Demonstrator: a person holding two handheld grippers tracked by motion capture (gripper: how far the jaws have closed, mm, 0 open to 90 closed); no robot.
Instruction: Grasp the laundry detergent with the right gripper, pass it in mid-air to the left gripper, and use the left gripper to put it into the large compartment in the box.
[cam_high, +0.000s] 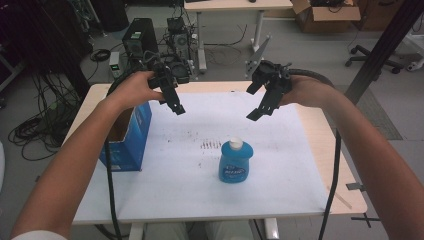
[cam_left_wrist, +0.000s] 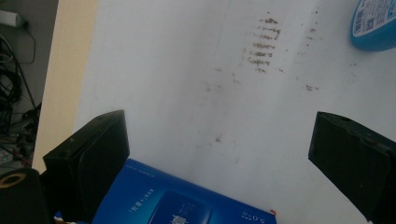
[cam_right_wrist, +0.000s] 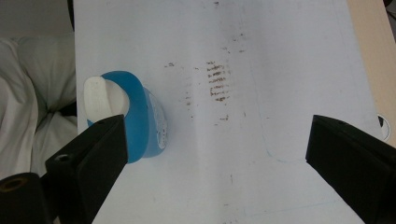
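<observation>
A blue bottle (cam_high: 235, 162) with a white cap stands upright on the white mat (cam_high: 175, 190), near the middle front. An open blue carton (cam_high: 127, 140) stands at the table's left edge. My left gripper (cam_high: 176, 106) hovers above the mat just right of the carton, open and holding nothing. My right gripper (cam_high: 256, 113) hovers behind the bottle, also open and holding nothing. The left gripper view has the left gripper (cam_left_wrist: 219, 154) over the carton's (cam_left_wrist: 187, 205) edge, with the bottle (cam_left_wrist: 376, 25) far off. In the right gripper view the bottle (cam_right_wrist: 140, 116) sits by the left jaw of the right gripper (cam_right_wrist: 217, 154).
Brown smudges (cam_high: 210, 145) mark the mat behind the bottle. Bare wooden tabletop (cam_high: 325, 150) borders the mat on the right. Behind the table are a computer tower (cam_high: 140, 37), floor cables, a second desk (cam_high: 235, 6) and a cardboard box (cam_high: 325, 15). A black post (cam_high: 385, 45) rises at the right.
</observation>
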